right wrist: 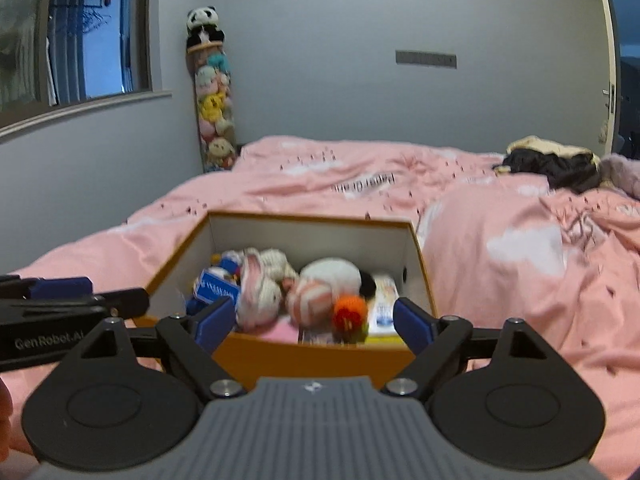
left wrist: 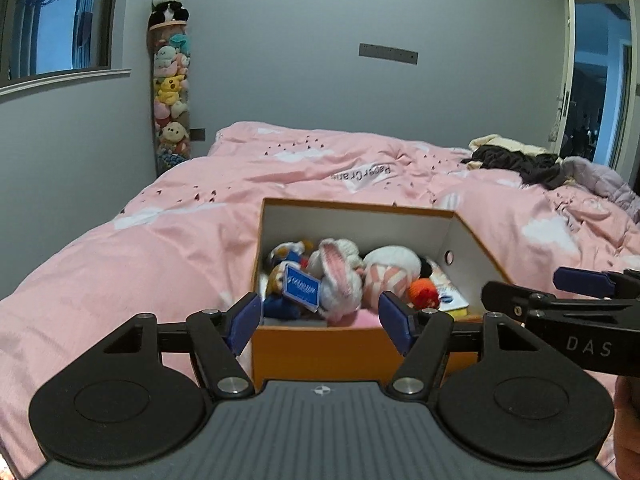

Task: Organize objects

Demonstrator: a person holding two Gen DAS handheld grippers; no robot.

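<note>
Sitting on pink bed [left wrist: 120, 264], orange box [left wrist: 320, 350], lengthwise away

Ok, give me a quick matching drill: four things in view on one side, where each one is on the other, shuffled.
Things:
1. panda plush
2. orange knitted ball
3. dark clothes
4. blue card

Places:
A. far right of the pink duvet
B. top of the toy column in the corner
C. in the orange box, right half
D. in the orange box, left half

Pairs: 1-B, 2-C, 3-A, 4-D
</note>
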